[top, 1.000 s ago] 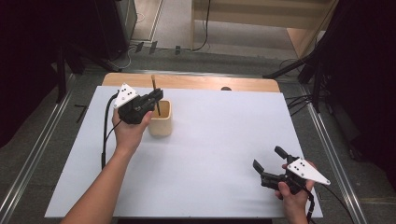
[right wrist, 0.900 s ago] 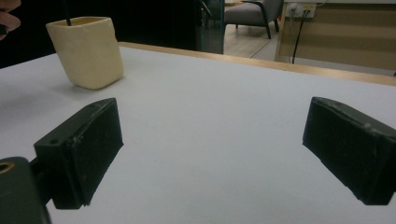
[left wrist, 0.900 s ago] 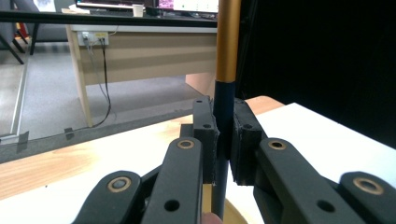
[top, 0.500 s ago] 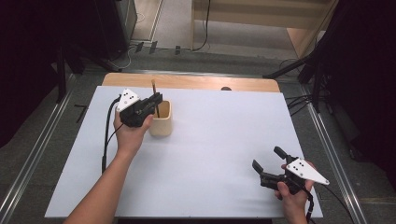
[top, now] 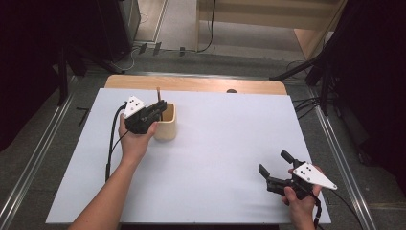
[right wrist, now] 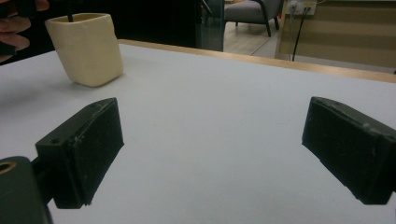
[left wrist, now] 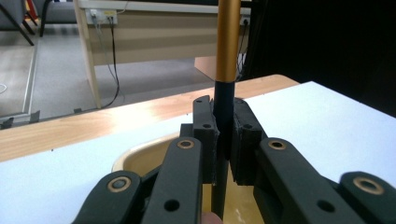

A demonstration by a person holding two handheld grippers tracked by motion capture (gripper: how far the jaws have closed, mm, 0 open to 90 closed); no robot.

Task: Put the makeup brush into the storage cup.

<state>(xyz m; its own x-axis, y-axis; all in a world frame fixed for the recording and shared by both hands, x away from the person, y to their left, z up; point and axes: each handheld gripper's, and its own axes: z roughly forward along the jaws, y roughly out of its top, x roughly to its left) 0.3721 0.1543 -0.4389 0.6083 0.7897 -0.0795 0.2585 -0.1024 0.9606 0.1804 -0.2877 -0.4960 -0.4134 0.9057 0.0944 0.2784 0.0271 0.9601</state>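
- White sheet (top: pixel 215 158) is covering the table (top: pixel 201 84), w/ a wood strip showing along the top edge; grey floor and cables are lying beyond.
- My left gripper (top: pixel 160 109) is sitting upper left of the high view, jaws closed narrow on a thin stick (left wrist: pixel 224 116): black lower shaft, gold upper part.
- Stick is standing upright in the cream cup (top: pixel 166 124), its tip poking above the rim.
- Judging it light and stiff, prob. a brush or pen; smooth shaft could be slipping, so I'm pinching the black part just below the gold.
- Cup looks light too, may be tipping if the stick drags sideways.
- My right gripper (top: pixel 276 164) is resting lower right, well apart from the cup, jaws spread wide w/ nothing between.
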